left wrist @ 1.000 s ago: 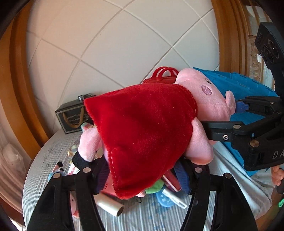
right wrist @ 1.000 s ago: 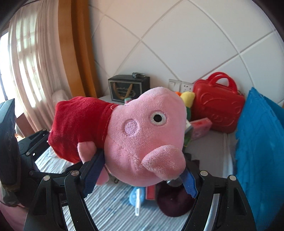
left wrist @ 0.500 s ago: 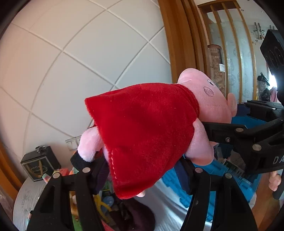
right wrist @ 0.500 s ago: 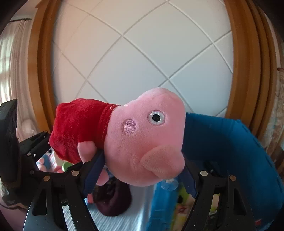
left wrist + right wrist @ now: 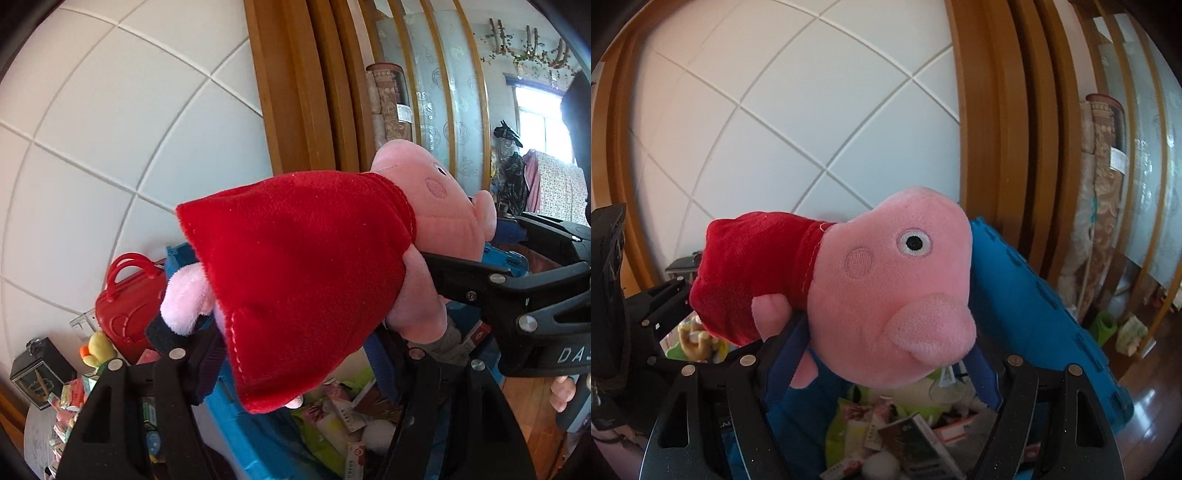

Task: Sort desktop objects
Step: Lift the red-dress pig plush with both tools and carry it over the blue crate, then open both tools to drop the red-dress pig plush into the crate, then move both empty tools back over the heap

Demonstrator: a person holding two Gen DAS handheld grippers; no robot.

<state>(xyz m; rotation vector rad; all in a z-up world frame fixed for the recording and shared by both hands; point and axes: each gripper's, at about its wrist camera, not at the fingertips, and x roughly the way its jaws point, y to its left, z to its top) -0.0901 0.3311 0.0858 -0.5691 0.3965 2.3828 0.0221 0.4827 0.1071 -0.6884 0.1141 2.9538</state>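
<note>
pink plush pig (image 5: 886,295) in red dress, lying sideways above blue bin (image 5: 1034,295).

Right tongs (image 5: 882,365) grip pig plush (image 5: 886,291) above blue bin (image 5: 1034,306).

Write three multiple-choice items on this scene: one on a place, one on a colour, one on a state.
1. Where is the pig?
A. on a table
B. in the air over the bin
C. inside a red case

2. What colour is its dress?
A. green
B. yellow
C. red

3. How is the right tool?
A. shut on the pig's head
B. open and empty
C. holding a book

Answers: 1 B, the bin's contents show beneath it; 2 C, the cloth is plainly red; 3 A, both pads press the head's sides.
</note>
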